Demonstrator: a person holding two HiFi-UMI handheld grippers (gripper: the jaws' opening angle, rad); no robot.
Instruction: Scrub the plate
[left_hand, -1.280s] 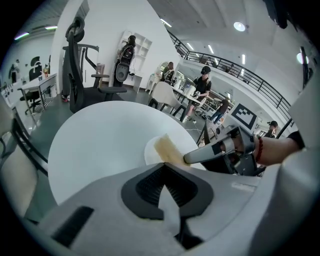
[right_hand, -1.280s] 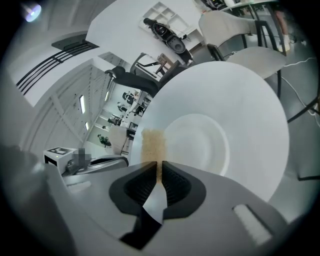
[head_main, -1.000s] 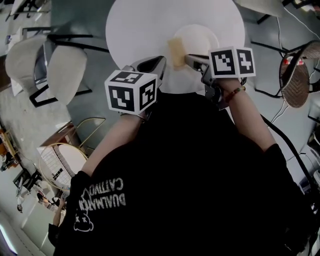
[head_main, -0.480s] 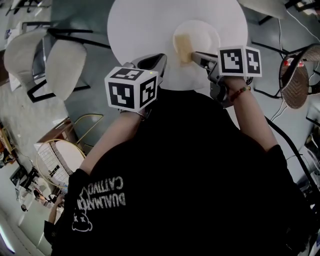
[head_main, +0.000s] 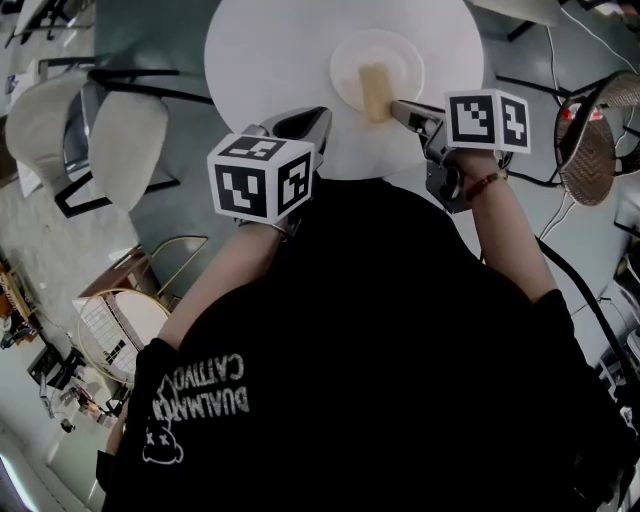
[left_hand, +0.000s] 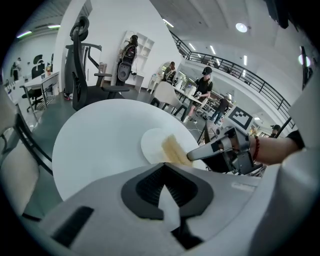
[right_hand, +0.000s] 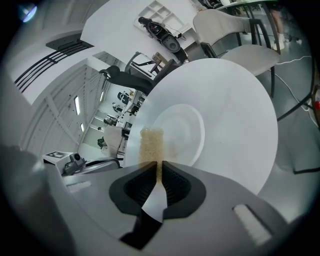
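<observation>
Head view, with both claw views. My right claw (head_main: 395, 107) is clamped on the near end of a tan sponge (head_main: 373, 90). In the right gripper view the sponge's end sits pinched between the two dark pads and the rest of it juts forward from them. The sponge lies across a white plate (head_main: 400, 55), its far end near the plate's middle and its held end at the near rim. The plate stands on a round white desk (head_main: 270, 60), towards the near right part of the top.

My left claw (head_main: 318, 118) hangs over the near edge of the desk, to the left of the plate and apart from it. In the left gripper view its jaws stand together with nothing between them, and I cannot tell whether its tip touches the desk top. That view looks across the desk at the plate, with the sponge and the tip of my right claw at the plate's near right rim.

Each claw carries a cube with square black-and-white markers, the left cube (head_main: 262, 178) below its jaws in the head view, the right cube (head_main: 488, 120) just right of its jaws. A pale chair (head_main: 120, 140) stands on the floor to the left of the desk.
</observation>
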